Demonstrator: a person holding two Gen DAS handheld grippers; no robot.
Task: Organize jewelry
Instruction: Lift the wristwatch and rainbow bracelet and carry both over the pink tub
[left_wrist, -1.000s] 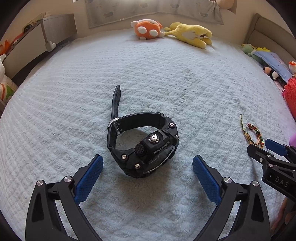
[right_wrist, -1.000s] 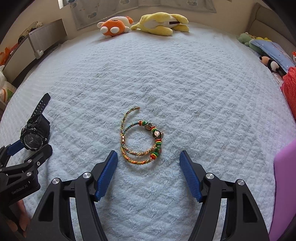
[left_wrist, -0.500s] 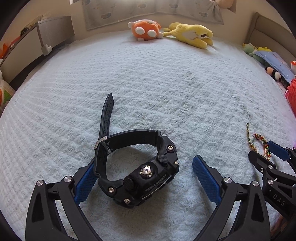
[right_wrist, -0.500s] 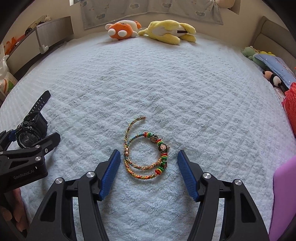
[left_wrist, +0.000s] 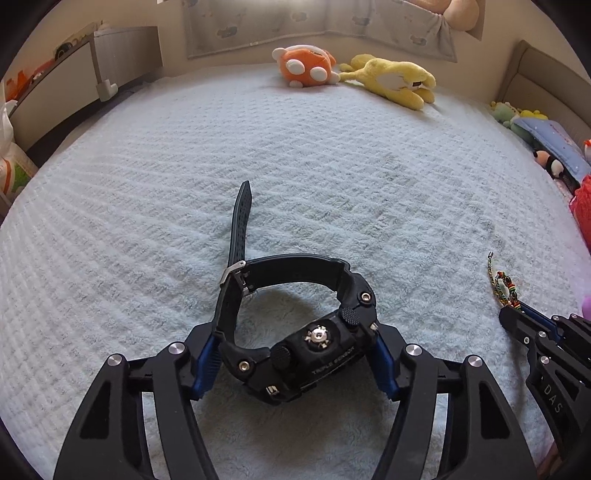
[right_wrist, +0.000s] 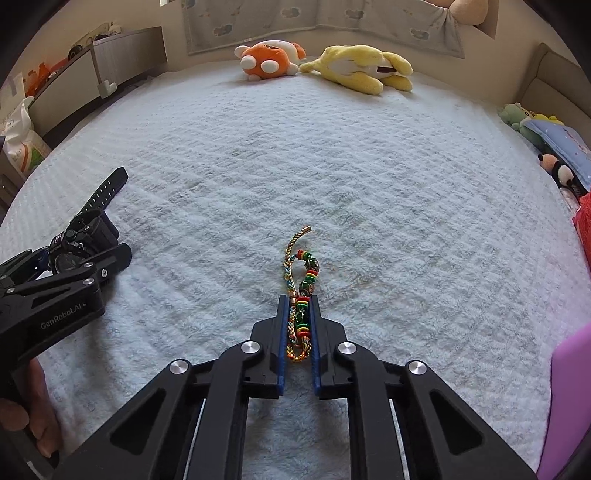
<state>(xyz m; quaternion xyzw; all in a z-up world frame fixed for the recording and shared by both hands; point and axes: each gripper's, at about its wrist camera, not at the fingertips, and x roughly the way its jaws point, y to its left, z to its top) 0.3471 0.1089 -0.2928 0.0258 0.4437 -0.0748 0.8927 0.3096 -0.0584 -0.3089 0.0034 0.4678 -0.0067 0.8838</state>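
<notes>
A chunky black watch (left_wrist: 295, 332) lies on the pale blue bedspread (left_wrist: 295, 166). My left gripper (left_wrist: 291, 363) is shut on the watch, its blue pads pressing the case and strap from both sides; the strap's free end points away from me. A braided, beaded bracelet (right_wrist: 300, 291) lies squeezed flat between the blue pads of my right gripper (right_wrist: 298, 325), which is shut on it; its clasp end sticks out ahead. The watch (right_wrist: 79, 240) and left gripper (right_wrist: 55, 284) also show at the left of the right wrist view. The bracelet (left_wrist: 502, 284) shows at the right of the left wrist view.
An orange plush (right_wrist: 269, 61) and a yellow plush (right_wrist: 362, 70) lie at the far edge of the bed. More soft toys and a blue pillow (right_wrist: 557, 147) line the right side. A purple object (right_wrist: 569, 398) sits at the near right. A low cabinet (left_wrist: 74, 77) stands left.
Both grippers moved forward and closed. The left one shut on the watch, the right one shut on the bracelet, squeezing its loop flat.
</notes>
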